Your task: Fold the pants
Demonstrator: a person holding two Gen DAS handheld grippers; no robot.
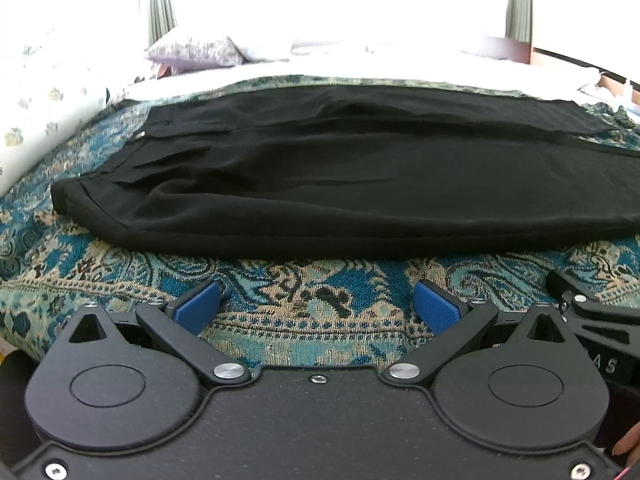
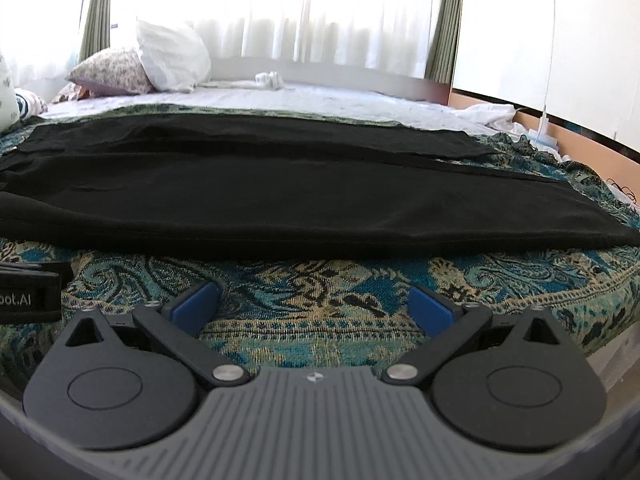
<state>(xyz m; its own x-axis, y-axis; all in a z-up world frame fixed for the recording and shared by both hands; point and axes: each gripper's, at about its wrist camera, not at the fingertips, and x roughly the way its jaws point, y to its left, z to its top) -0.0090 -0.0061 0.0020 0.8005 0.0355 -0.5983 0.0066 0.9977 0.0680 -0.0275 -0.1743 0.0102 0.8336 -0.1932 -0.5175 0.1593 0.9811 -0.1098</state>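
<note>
Black pants [image 1: 340,184] lie flat across a patterned teal bedspread [image 1: 304,292], waistband to the left and both legs running right, one beside the other. They also show in the right wrist view [image 2: 300,200], with the leg ends at the right. My left gripper [image 1: 318,304] is open and empty, low over the bedspread just short of the pants' near edge. My right gripper [image 2: 314,304] is open and empty, also just short of the near edge, further right along the legs. Each gripper's body shows at the edge of the other's view.
Pillows [image 2: 140,64] lie at the far left on a white sheet [image 2: 320,100]. A window with curtains is behind. A wooden bed frame [image 2: 580,136] and white cloth are at the far right. The bed's near right edge [image 2: 600,344] drops off.
</note>
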